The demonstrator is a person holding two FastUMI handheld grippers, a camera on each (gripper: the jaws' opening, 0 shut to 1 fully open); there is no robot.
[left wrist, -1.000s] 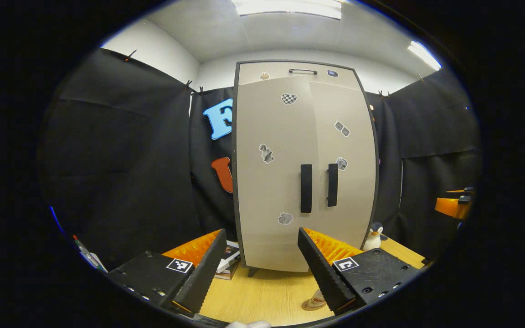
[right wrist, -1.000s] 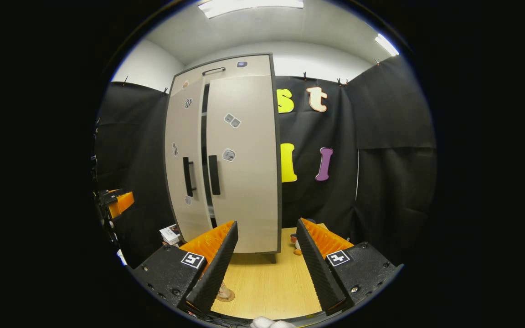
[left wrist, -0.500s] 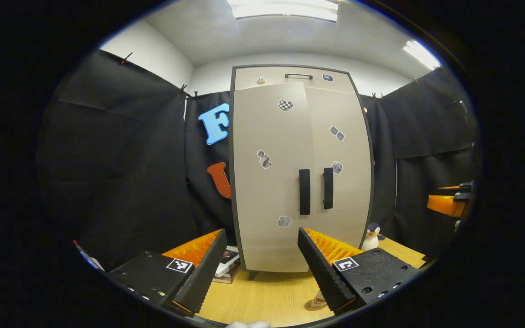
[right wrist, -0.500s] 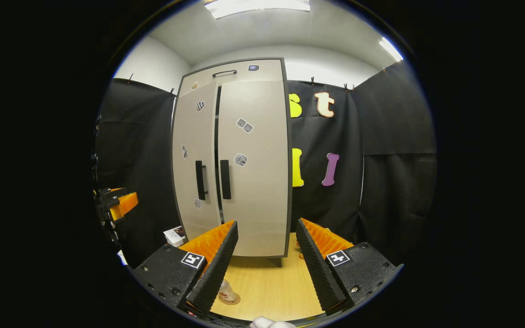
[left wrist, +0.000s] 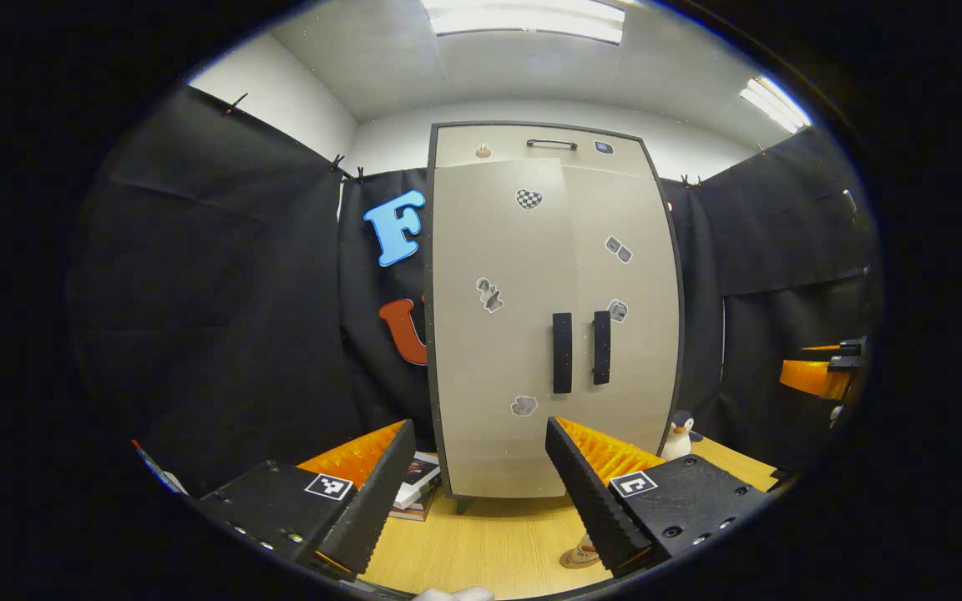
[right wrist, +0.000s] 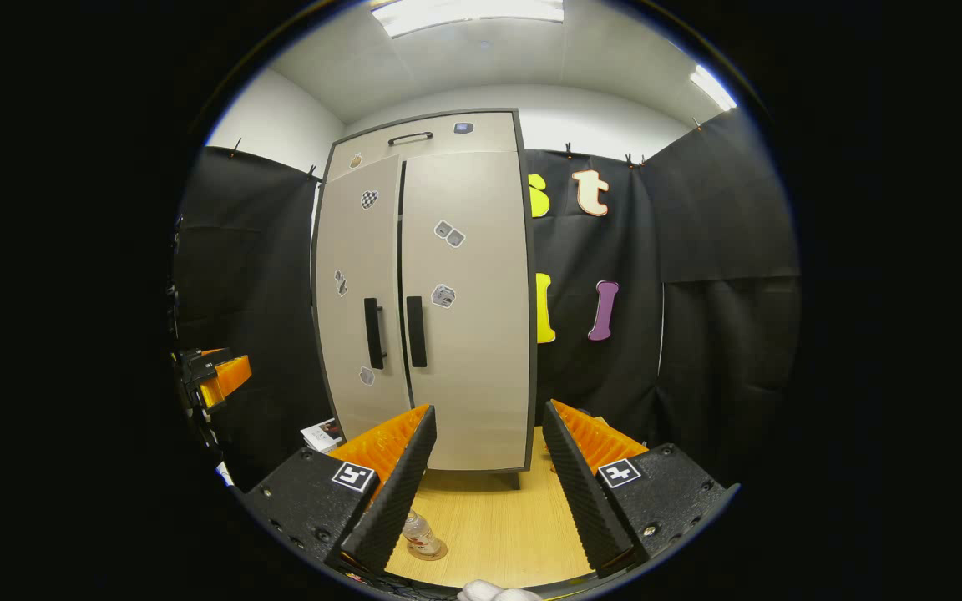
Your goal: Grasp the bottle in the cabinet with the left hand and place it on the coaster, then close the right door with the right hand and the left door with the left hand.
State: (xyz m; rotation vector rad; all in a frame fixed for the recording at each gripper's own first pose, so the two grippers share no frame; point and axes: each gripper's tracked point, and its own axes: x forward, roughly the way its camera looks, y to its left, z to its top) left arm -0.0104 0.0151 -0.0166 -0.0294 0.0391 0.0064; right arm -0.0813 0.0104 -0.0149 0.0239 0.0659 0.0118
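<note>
The jaws of the left gripper (left wrist: 476,492) stood wide and held nothing, and the jaws of the right gripper (right wrist: 486,484) were wide and empty too. Both hung over the wooden desk (right wrist: 498,526) in front of the cabinet (left wrist: 552,317). The bottle (right wrist: 420,532) stood upright on the coaster (right wrist: 433,552), near the right gripper's left finger. The left door (right wrist: 362,292) and right door (right wrist: 464,300) looked almost shut, with a thin dark gap between them.

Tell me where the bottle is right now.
The bottle stands on the coaster on the wooden table, low in the right gripper view, in front of the cabinet.
</note>
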